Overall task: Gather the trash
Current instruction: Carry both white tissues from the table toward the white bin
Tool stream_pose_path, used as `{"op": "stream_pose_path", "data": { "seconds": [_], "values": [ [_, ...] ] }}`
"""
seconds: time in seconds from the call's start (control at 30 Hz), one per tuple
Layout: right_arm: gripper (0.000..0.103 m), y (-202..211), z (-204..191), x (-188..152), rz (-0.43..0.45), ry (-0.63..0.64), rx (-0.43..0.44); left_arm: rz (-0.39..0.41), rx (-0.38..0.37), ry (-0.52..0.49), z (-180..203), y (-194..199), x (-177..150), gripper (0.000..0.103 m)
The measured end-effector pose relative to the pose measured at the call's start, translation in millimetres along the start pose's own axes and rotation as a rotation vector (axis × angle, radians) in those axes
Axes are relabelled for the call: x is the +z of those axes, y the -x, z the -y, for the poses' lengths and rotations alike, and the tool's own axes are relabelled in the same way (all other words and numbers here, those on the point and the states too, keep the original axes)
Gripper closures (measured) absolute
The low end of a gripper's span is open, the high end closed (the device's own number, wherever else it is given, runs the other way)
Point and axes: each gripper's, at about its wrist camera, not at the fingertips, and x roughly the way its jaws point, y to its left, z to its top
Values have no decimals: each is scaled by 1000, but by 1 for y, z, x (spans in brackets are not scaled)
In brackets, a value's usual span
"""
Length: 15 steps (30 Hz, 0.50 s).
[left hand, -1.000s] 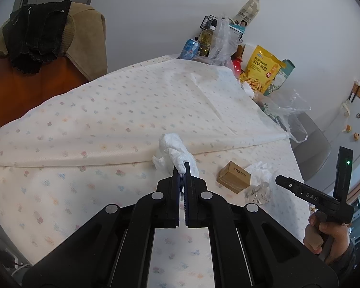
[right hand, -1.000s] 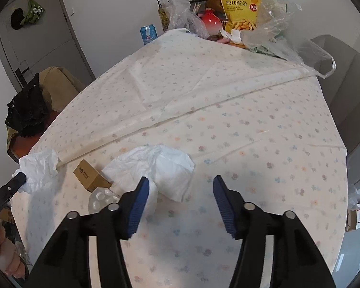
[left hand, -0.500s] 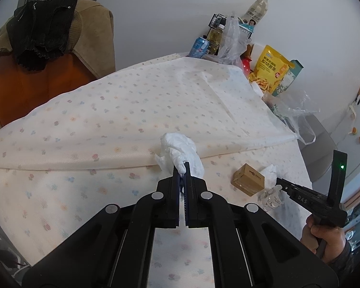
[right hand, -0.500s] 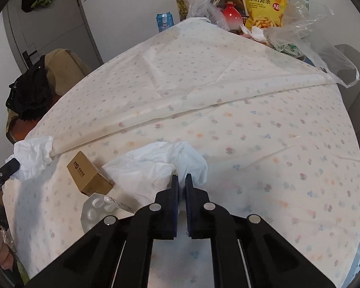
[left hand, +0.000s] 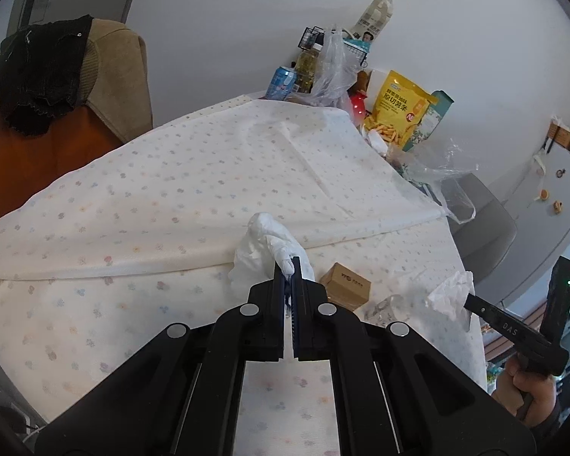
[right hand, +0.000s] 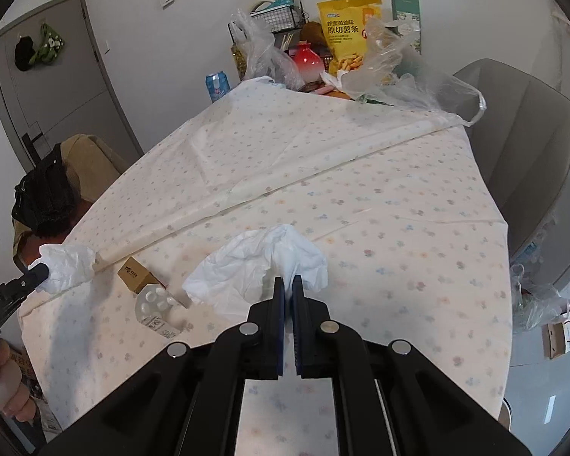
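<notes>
In the left wrist view, my left gripper [left hand: 289,266] is shut on a twisted corner of a crumpled white tissue [left hand: 262,243], held just above the flowered tablecloth [left hand: 133,296]. My right gripper [right hand: 288,283] is shut on a second, larger white tissue [right hand: 258,266], which hangs lifted off the cloth. From the left wrist the right gripper [left hand: 466,304] shows with that tissue [left hand: 450,294] at its tip. The right wrist view has the left gripper [right hand: 41,270] with its tissue [right hand: 66,266]. A small brown box [left hand: 345,287] and a clear plastic blister [right hand: 154,302] lie between them.
A folded second cloth [left hand: 228,159] covers the far half of the table. At the back stand a yellow snack bag [right hand: 345,34], a blue can [right hand: 217,84], a red jar [right hand: 306,61] and clear plastic bags [right hand: 399,79]. Clothes drape a chair [left hand: 57,72]; a grey chair [right hand: 520,133] stands right.
My right gripper's jaws closed on the larger tissue and raised it off the cloth, moving away from the box. The left gripper kept its tissue and shifted a little.
</notes>
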Motion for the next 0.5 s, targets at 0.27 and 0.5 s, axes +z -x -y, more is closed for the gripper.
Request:
{"op": "stream_pose_path", "data": {
  "seconds": [0.27, 0.5],
  "values": [
    [98, 48, 32, -22, 49, -74, 9, -30, -65, -81, 49, -10, -3, 100],
    [98, 82, 63, -39, 83, -127, 9, -40, -115, -152, 99, -14, -9, 100]
  ]
}}
